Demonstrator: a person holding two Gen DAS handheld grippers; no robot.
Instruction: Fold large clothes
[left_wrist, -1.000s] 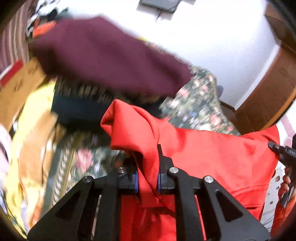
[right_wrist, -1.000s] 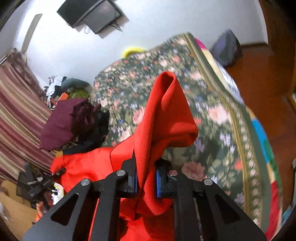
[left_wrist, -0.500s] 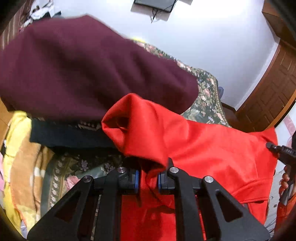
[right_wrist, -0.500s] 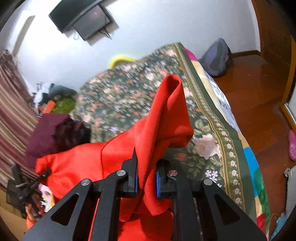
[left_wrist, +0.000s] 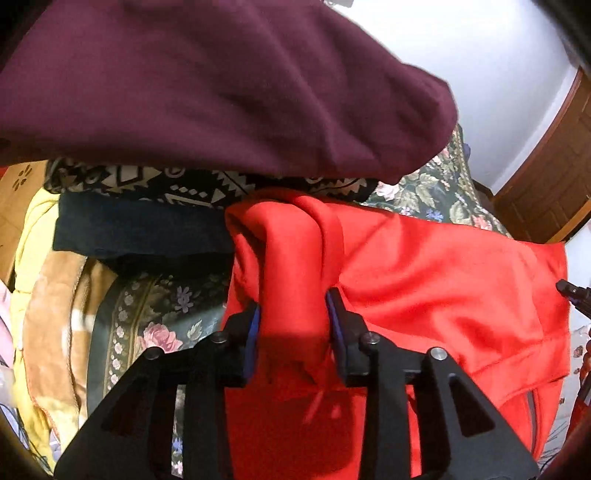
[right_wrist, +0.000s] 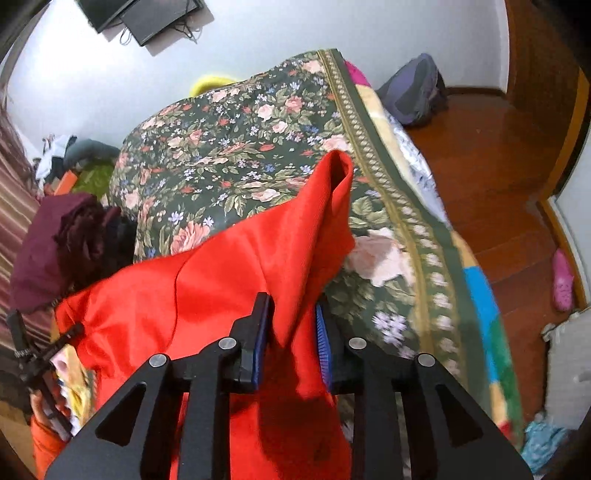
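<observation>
A large red garment lies spread on the flower-patterned bed cover. In the left wrist view my left gripper has a bunched fold of one red corner between its blue pads, and its jaws are opening. My right gripper straddles the opposite corner, whose red fabric stands up in a peak; its jaws are opening too and the cloth hangs slack between them. Each view catches the other gripper at its edge.
A maroon garment tops a pile of folded clothes right beyond the left gripper, over a black-and-white patterned cloth and a dark one. Yellow and tan blankets lie left. Right of the bed are wooden floor, a backpack and a pink slipper.
Both grippers came down and forward with the red corners onto the bed. Their jaws, clamped on the cloth before, now stand apart. The maroon pile looms much closer in the left view.
</observation>
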